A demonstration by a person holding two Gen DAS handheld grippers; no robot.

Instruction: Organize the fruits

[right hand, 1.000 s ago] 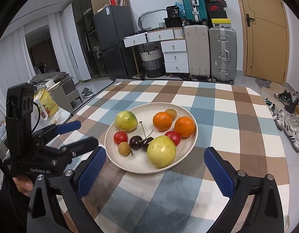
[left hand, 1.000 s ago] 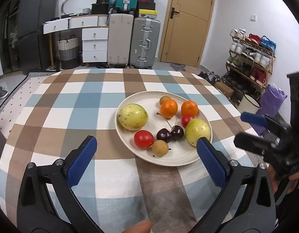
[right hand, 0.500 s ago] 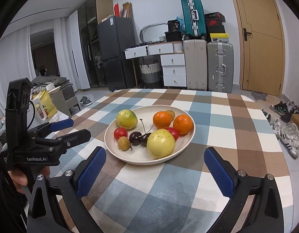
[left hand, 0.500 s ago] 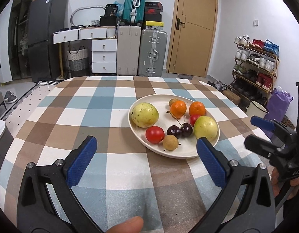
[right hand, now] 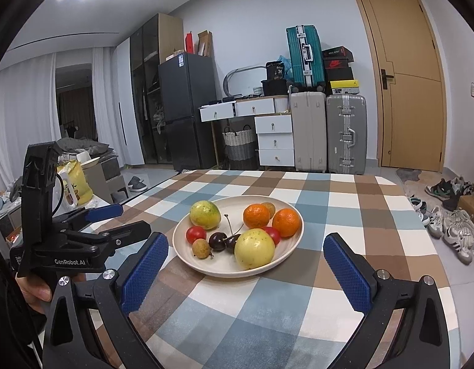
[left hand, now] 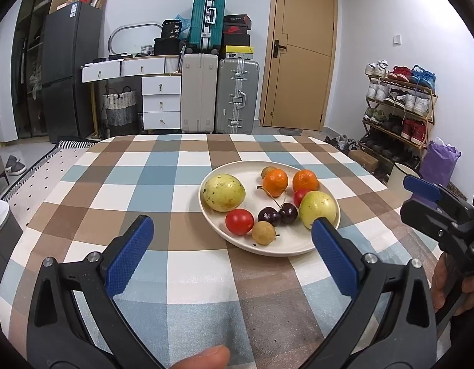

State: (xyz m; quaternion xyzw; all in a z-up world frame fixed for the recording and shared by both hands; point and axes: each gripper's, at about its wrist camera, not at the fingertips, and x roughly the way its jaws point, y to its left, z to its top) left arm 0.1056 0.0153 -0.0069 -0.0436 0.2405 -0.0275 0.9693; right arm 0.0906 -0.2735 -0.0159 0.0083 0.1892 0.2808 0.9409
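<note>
On the checked tablecloth (left hand: 120, 184) a cream plate (left hand: 298, 246) is set, with all the fruit on it: two yellow-green guavas (left hand: 224, 192), two oranges (left hand: 275, 182), two tomatoes (left hand: 239, 221), a pair of dark cherries (left hand: 277, 215) and small brown longans (left hand: 263, 232). Fruits are packed close, several touching. The left gripper (left hand: 231, 246) is held low over the cloth, level, aimed at the plate's near rim; its jaws are spread wide with nothing between them. The right gripper (right hand: 245, 264) is held at the plate's other near side, also level and pointed forward, jaws spread wide and nothing held. Each gripper is seen in the other's view, off to the side, gripped from below by a hand (right hand: 34, 289). A thumb tip (left hand: 203, 358) is seen at the left view's bottom edge. Suitcases (right hand: 326, 129) and a door (right hand: 403, 86) are seen behind the table.
</note>
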